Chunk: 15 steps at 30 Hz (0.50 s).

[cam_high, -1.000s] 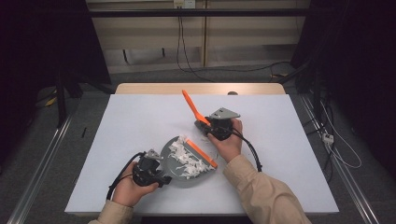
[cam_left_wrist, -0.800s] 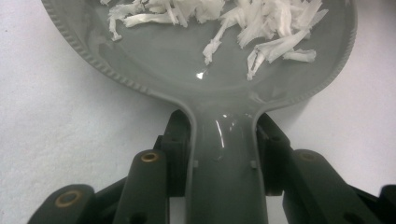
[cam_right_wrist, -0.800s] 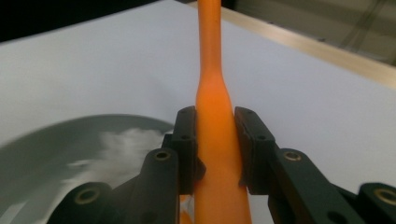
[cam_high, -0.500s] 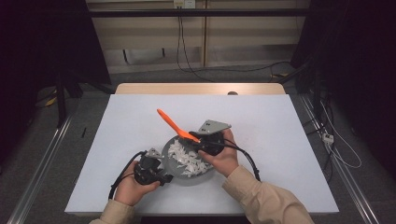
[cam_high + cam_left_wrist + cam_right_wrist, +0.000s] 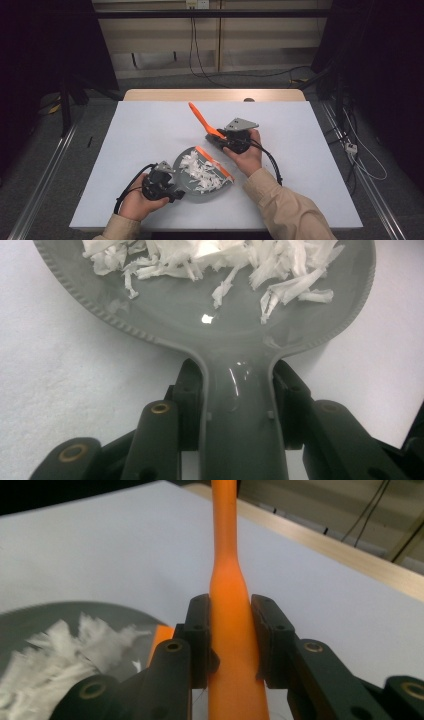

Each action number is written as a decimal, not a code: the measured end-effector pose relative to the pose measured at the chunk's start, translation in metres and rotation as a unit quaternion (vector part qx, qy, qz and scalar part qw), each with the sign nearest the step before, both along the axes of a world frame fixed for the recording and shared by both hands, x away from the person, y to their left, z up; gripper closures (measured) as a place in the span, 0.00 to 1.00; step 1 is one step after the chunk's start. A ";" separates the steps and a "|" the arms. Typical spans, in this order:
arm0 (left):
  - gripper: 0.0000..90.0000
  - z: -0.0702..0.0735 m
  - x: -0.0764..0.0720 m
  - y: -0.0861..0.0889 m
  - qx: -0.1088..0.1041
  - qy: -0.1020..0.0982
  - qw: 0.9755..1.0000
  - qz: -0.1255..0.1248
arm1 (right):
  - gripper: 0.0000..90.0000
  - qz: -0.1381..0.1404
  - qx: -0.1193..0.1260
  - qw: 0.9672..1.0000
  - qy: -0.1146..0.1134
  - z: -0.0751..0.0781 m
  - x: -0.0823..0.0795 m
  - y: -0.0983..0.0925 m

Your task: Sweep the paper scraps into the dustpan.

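Note:
A grey dustpan [image 5: 199,196] lies on the white table near the front, holding a heap of white paper shreds [image 5: 201,170] and with an orange strip [image 5: 215,161] along its far lip. My left gripper [image 5: 169,186] is shut on the pan's grey handle [image 5: 242,410]; the pan's bowl [image 5: 200,305] and shreds [image 5: 225,255] lie just ahead of the left gripper [image 5: 240,372]. Right of the pan, my right gripper [image 5: 226,140] is shut on a long orange handle [image 5: 202,120] that slants up and to the back left. This orange handle [image 5: 227,580] sits clamped in the right gripper [image 5: 231,610]; its lower end is hidden.
The table [image 5: 310,150] is covered in white, with a wooden edge [image 5: 210,95] at the back. Cables trail from both grippers and across the floor behind. Open surface lies to the left, right and behind the pan.
The right gripper swung the orange handle left over the dustpan, then came back right and away from it. The left gripper and the pan stayed put.

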<state>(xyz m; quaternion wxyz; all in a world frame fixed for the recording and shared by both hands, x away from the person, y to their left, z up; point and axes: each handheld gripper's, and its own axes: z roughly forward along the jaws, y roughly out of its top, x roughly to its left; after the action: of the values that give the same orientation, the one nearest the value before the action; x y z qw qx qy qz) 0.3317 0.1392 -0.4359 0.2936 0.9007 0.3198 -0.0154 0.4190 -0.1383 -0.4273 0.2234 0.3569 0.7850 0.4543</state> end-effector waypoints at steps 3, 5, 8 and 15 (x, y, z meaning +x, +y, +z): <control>0.70 0.000 0.000 0.000 0.000 0.000 1.000 0.001 | 0.78 0.010 -0.008 0.999 0.033 0.000 -0.001 0.000; 0.70 0.000 0.000 0.000 0.000 -0.001 1.000 0.003 | 0.73 0.001 -0.020 0.998 0.052 0.006 -0.002 0.002; 0.70 0.000 -0.001 -0.001 0.001 0.000 1.000 0.004 | 0.72 -0.010 -0.052 0.995 0.085 0.014 0.000 0.005; 0.70 -0.001 0.000 -0.004 0.000 0.000 1.000 0.019 | 0.79 -0.012 -0.071 0.989 0.125 0.017 -0.001 0.008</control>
<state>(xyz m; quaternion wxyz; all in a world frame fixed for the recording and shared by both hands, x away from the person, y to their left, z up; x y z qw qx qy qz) 0.3314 0.1351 -0.4365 0.2935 0.8947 0.3366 -0.0102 0.4179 -0.1300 -0.4104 0.1533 0.4032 0.8331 0.3462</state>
